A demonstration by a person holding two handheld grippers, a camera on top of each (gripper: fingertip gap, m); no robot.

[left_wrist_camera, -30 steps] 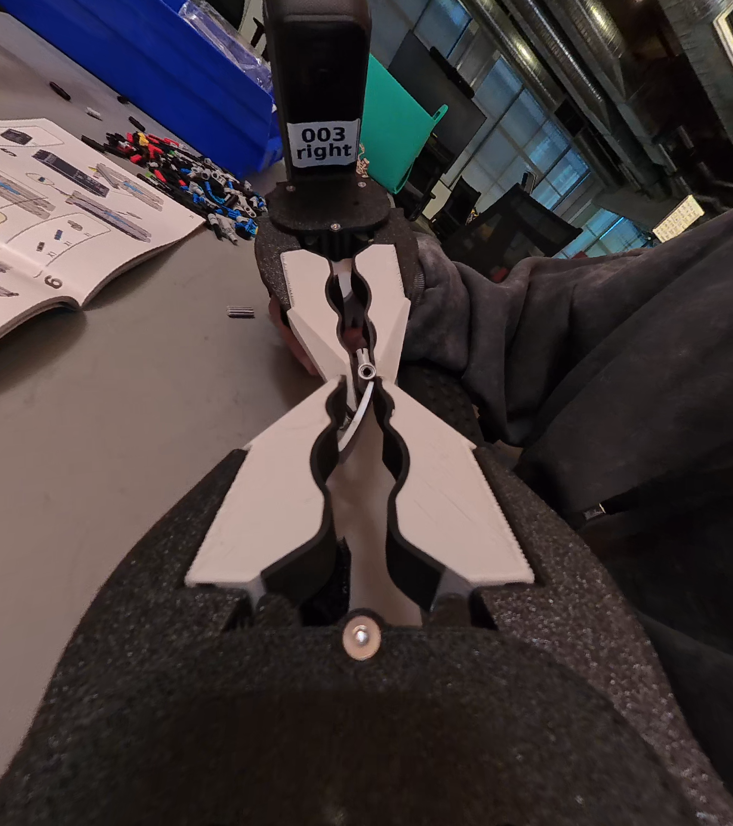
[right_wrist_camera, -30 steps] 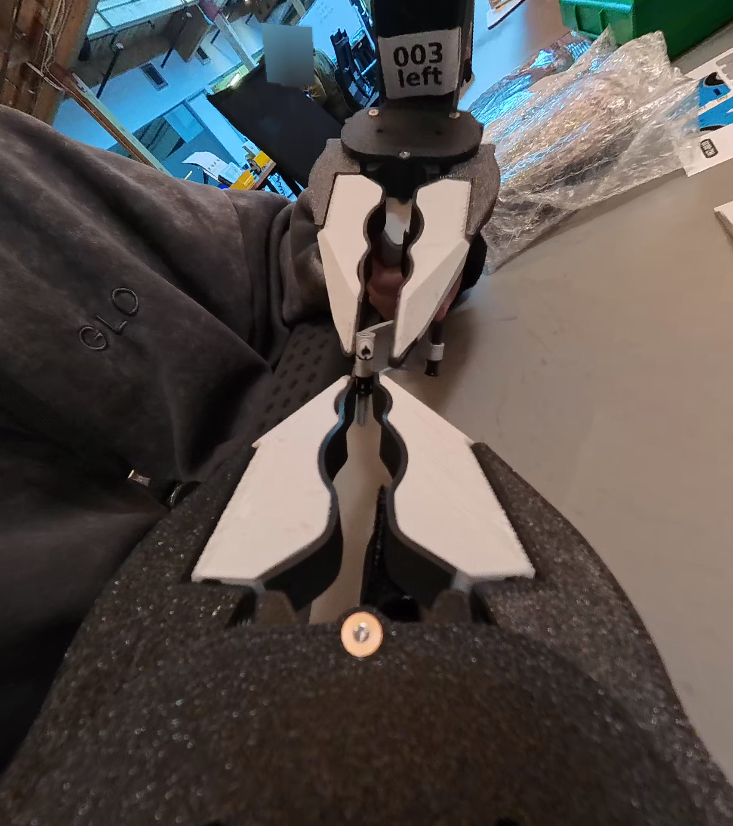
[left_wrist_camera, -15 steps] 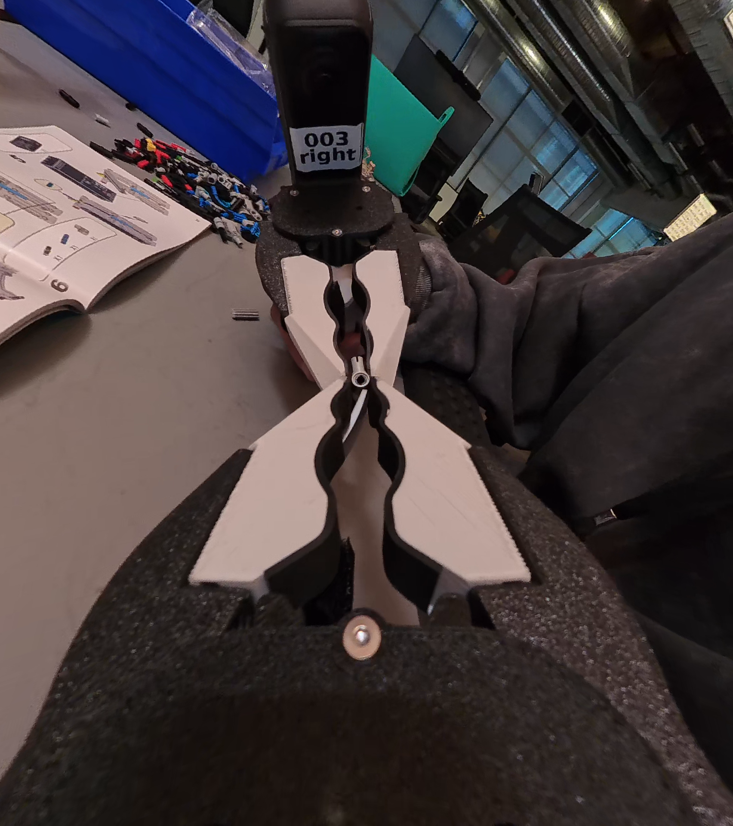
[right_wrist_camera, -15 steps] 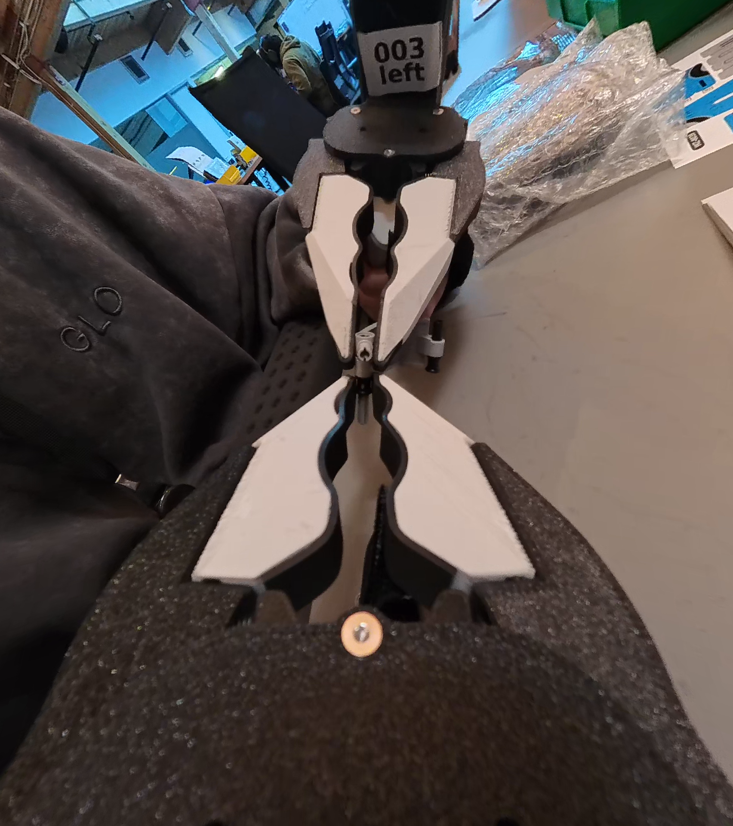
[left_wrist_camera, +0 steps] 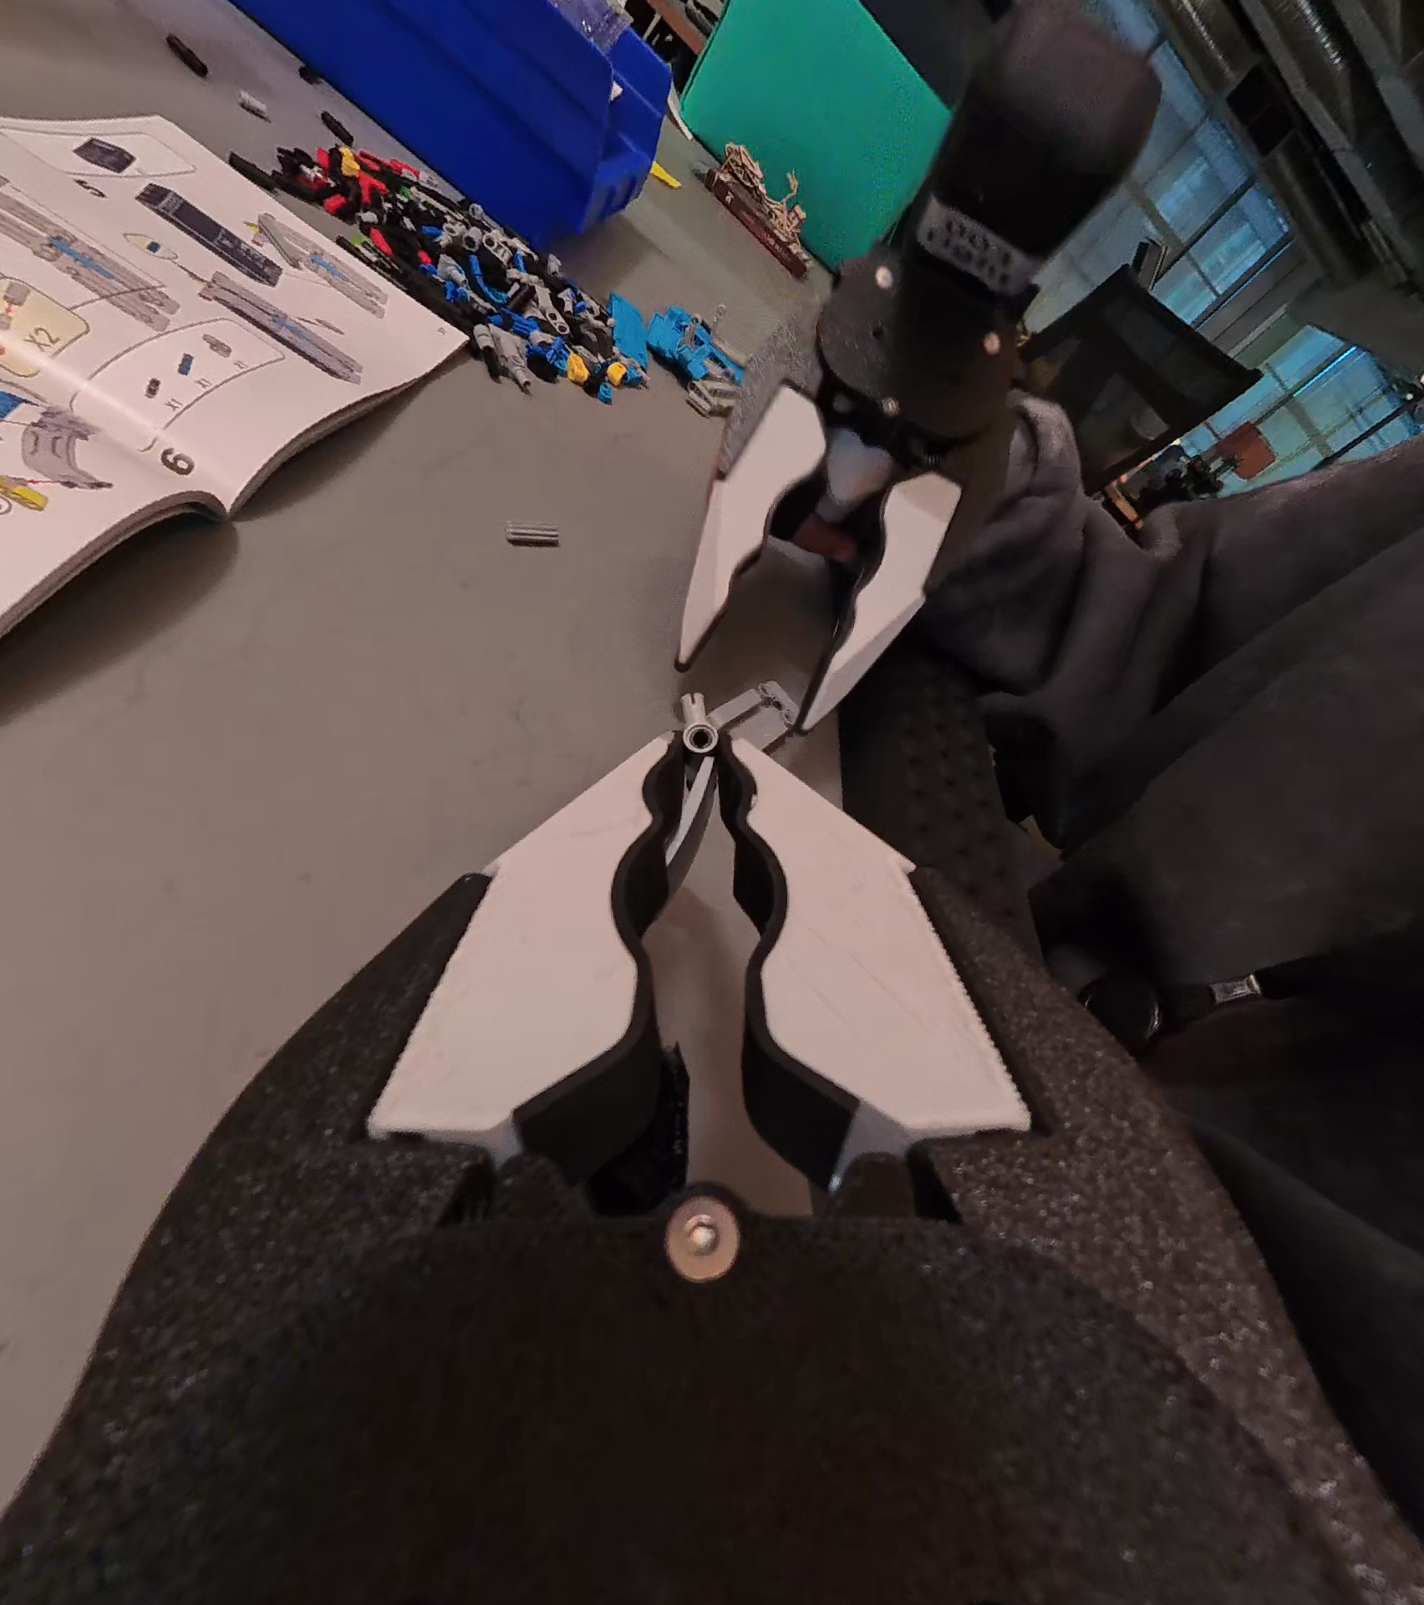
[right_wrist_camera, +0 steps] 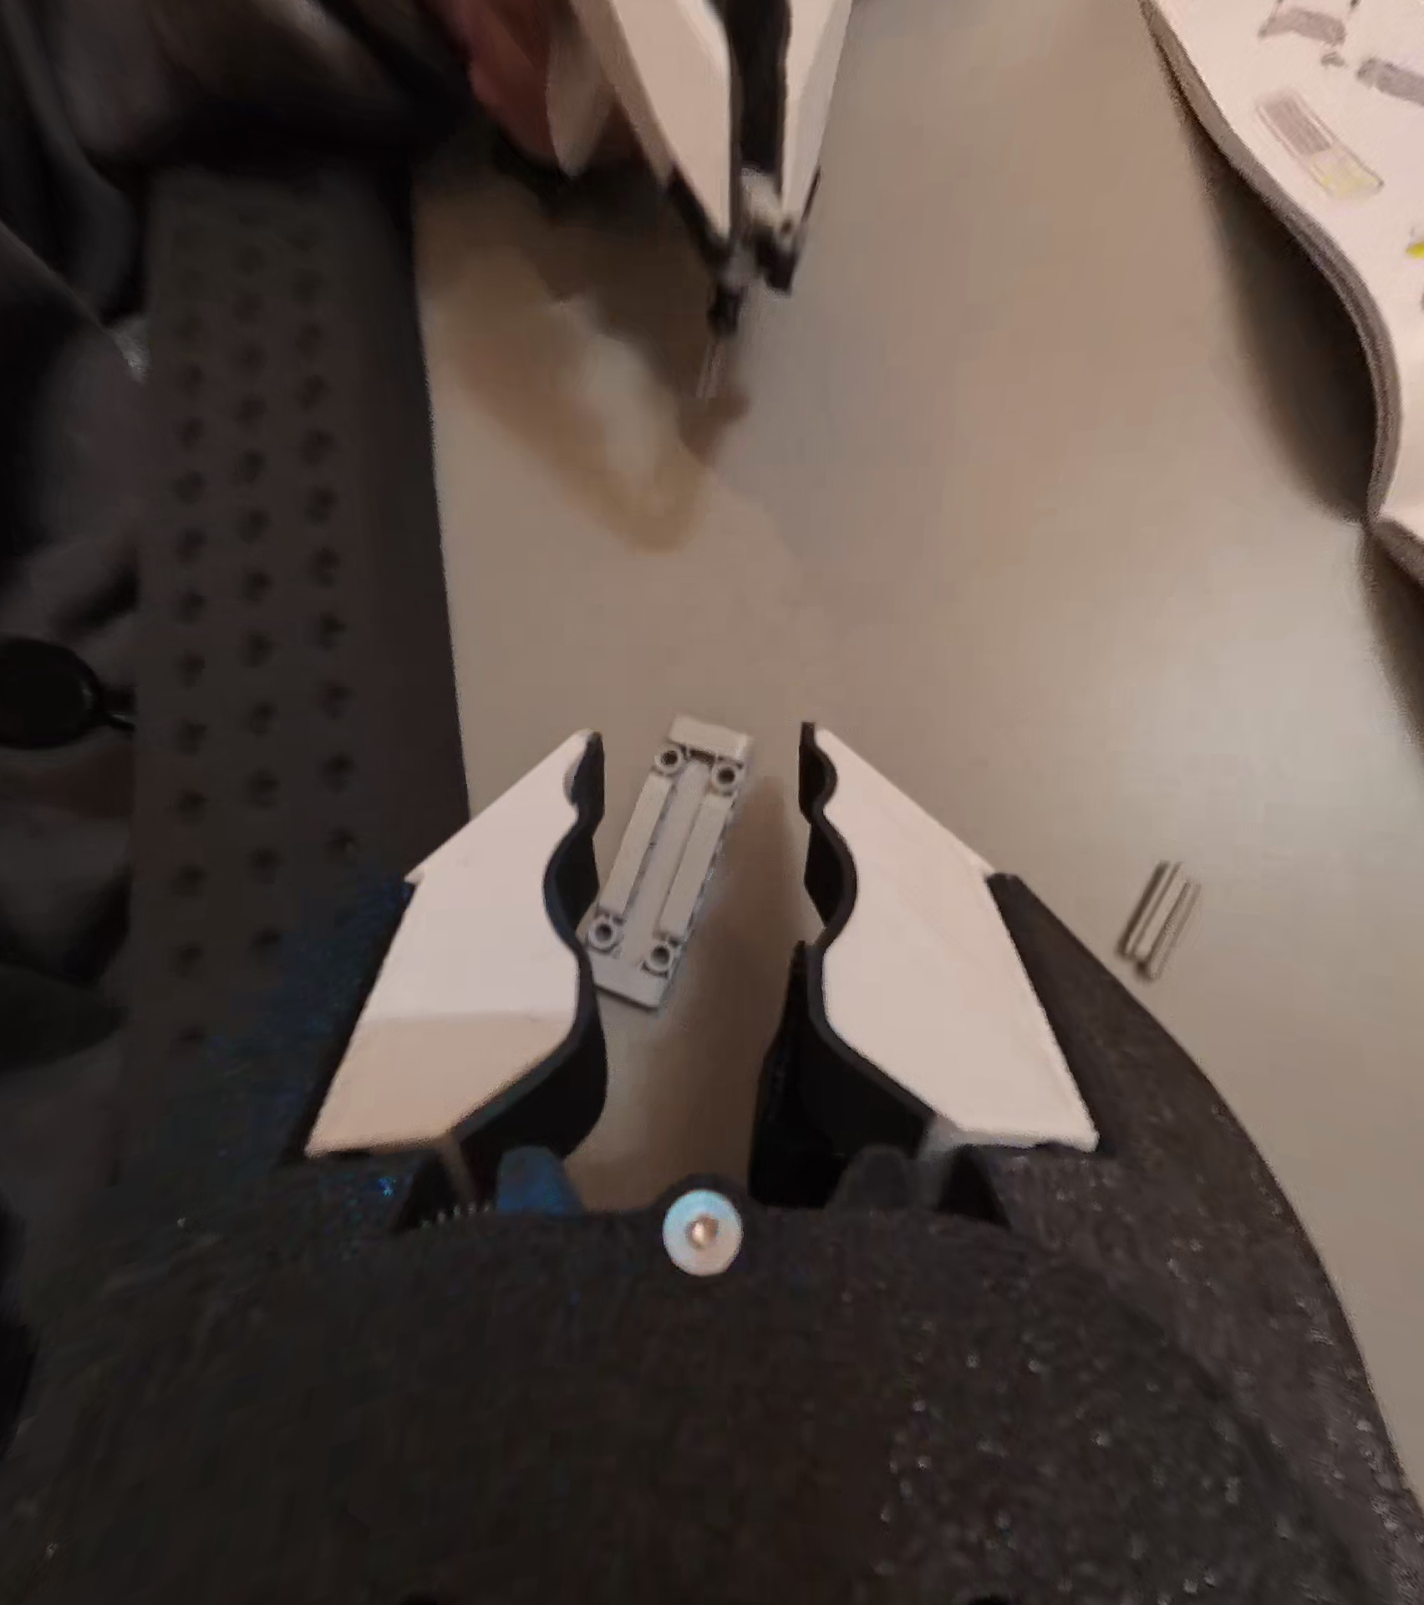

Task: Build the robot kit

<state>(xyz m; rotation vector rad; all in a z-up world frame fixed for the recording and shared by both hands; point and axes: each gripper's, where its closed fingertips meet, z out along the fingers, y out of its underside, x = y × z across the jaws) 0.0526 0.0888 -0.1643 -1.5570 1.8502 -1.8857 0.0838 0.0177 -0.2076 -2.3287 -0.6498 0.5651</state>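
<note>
Left tongs (left_wrist_camera: 700,749) pinched together on small grey connector piece (left_wrist_camera: 700,736), held just short of flat grey plate (right_wrist_camera: 674,860). Right tongs (right_wrist_camera: 702,736) spread apart, gripping nothing. Plate looks released: lies on counter (right_wrist_camera: 995,521) between its 2 fingers. Short grey axle (right_wrist_camera: 1160,921) near plate. Open instruction booklet (left_wrist_camera: 127,304) and heap of small bricks (left_wrist_camera: 465,260) well beyond plate.

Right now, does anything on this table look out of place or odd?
One small grey pin lies alone on the table, apart from the heap of small parts beside the open booklet. Nothing looks spilled or damaged.
</note>
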